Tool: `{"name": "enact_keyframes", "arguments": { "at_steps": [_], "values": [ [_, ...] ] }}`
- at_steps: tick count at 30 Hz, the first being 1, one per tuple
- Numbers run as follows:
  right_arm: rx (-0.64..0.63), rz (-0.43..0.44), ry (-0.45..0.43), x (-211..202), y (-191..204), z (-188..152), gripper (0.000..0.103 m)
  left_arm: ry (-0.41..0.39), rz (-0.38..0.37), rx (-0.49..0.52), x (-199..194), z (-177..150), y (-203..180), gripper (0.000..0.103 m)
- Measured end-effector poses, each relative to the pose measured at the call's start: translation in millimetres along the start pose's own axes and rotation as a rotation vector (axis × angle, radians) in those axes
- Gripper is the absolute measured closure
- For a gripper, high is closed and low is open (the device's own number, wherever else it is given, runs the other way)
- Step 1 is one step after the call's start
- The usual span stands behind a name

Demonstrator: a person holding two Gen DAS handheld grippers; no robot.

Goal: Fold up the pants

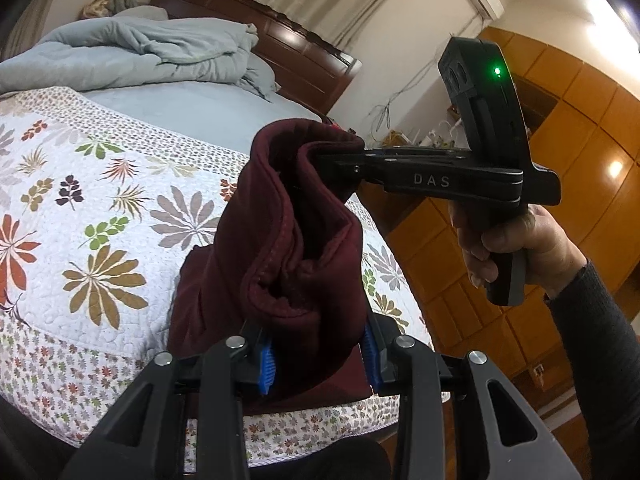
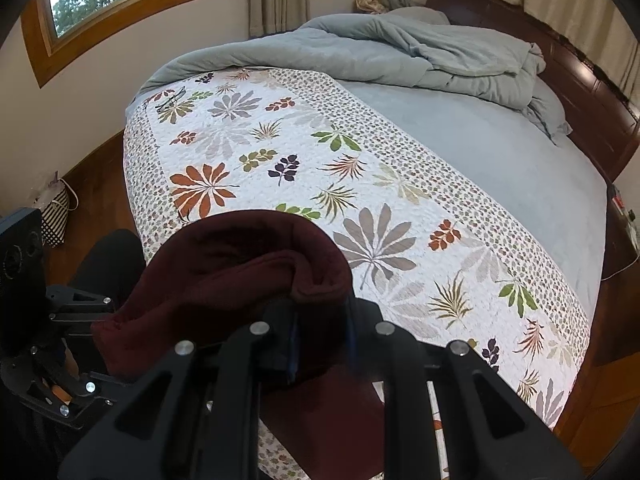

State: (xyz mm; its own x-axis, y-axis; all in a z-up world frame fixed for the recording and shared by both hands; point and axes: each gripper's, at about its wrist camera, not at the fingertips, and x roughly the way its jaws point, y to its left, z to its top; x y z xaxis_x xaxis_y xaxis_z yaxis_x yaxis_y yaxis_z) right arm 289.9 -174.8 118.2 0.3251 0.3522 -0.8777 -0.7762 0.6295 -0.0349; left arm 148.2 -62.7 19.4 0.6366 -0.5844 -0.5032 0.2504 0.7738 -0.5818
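Pants hang bunched between both clamped hand-held grippers, so uneven pulling could wrinkle the fold on the bed.

Pants: thick maroon cloth, matt, fleecy inside, stitched hem. Quilt: stitched cotton-like cloth, puckered, matt, leaf print. Duvet: soft grey-blue cloth, rumpled. Headboard: dark wood, glossy. Wardrobe: orange wood, shiny lacquer. Left gripper: matt black plastic, blue ribbed pads, bright metal rivets.
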Motion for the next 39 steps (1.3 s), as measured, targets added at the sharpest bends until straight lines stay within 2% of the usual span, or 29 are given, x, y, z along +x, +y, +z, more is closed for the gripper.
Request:
{"name": "enact_keyframes", "arguments": {
  "at_steps": [18,39],
  "values": [
    [0.059,-0.023,-0.014,3,-35,-58,0.086,0.095,-0.045,0.053,47,-16,-25,0.069],
    [-0.001,-0.072,-0.022,13,-58,-108,0.086,0.175,-0.049,0.131,85,-32,-41,0.069]
  ]
}}
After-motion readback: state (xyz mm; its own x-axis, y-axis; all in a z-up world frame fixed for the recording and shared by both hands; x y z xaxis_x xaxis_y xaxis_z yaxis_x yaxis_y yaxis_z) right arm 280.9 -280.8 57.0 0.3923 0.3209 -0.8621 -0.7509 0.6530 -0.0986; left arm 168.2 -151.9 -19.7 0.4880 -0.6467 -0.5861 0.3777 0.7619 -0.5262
